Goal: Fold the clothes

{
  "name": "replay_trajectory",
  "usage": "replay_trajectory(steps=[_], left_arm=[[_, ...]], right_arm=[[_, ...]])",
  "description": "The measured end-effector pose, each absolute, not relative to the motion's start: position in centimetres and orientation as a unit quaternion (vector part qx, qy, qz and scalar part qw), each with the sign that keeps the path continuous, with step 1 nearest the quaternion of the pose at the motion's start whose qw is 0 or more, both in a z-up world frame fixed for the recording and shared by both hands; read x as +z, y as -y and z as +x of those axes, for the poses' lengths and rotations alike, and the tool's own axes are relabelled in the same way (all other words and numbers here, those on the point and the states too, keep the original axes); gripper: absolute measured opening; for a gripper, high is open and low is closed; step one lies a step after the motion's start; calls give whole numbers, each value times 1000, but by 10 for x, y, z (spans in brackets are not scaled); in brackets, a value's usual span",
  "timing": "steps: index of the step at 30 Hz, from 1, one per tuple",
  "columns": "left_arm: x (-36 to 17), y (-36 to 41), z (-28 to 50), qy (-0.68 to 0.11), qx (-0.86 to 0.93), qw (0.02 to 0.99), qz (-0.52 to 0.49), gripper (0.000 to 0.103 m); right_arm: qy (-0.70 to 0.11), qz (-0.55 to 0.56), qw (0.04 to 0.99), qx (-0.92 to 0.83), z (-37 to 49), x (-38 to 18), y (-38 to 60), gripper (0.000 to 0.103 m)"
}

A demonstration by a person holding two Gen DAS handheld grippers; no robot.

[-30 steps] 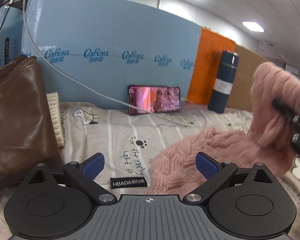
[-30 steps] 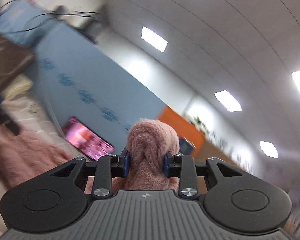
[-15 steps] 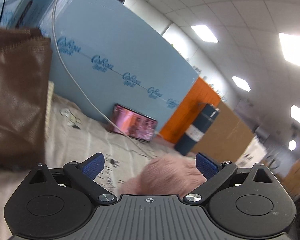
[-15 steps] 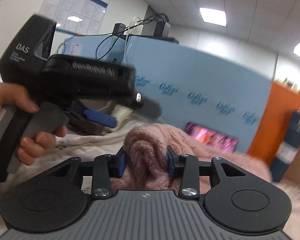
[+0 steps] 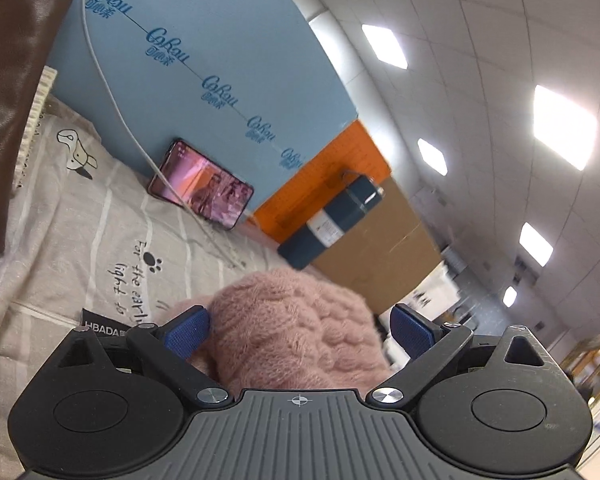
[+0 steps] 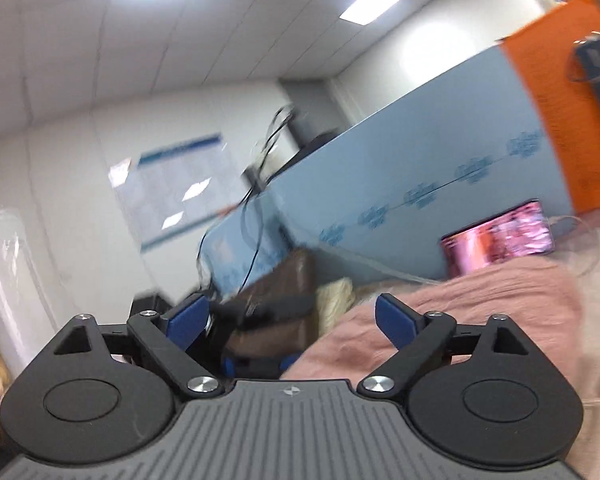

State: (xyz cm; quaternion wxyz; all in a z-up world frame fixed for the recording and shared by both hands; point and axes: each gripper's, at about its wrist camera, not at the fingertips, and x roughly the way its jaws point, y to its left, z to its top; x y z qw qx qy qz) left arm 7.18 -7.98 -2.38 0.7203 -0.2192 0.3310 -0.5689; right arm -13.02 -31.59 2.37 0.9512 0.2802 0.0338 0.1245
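Observation:
A fuzzy pink knitted sweater (image 5: 296, 332) lies bunched on the printed grey bedsheet (image 5: 100, 216). My left gripper (image 5: 300, 330) is open, its blue pads on either side of the sweater's mound, the left pad touching it. In the right wrist view the sweater (image 6: 480, 304) spreads to the right. My right gripper (image 6: 292, 318) is open and holds nothing; the sweater lies under and beyond its right finger. The view is tilted and blurred.
A brown leather jacket (image 5: 8, 92) and a cream knit (image 5: 36, 104) sit at the left. A phone (image 5: 204, 184) with a white cable leans on the blue foam board (image 5: 204, 48). A dark blue bottle (image 5: 332, 220) stands by an orange board (image 5: 320, 184).
My right gripper has opened and let go of the pink sweater, which has dropped onto the bed. My left gripper has tilted and moved around the sweater's mound, still open.

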Motion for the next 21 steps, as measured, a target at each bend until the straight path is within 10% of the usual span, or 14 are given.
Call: replay_trajectory(steps=[3,5,7,12,21], left_arm=[[-32,91,69,-344,-558,731,-188,71],[-37,96,69,-350,-553,736,-171,32],[-33,94,66,-326,-557,745,-169,25],[-10,73,60,-240,-541,791,-158,24],[-28,86,76,-314,-492,803,-121,27]], right_arm=[[-35,337,937,91,-132,16,337,92],[-42,365,927,70,-128,11,347,92],[-51,376,923,60,-123,8,351,92],[-40,372,925,70,-125,7,354,92],[-64,377,919,93,-120,3,353,92]])
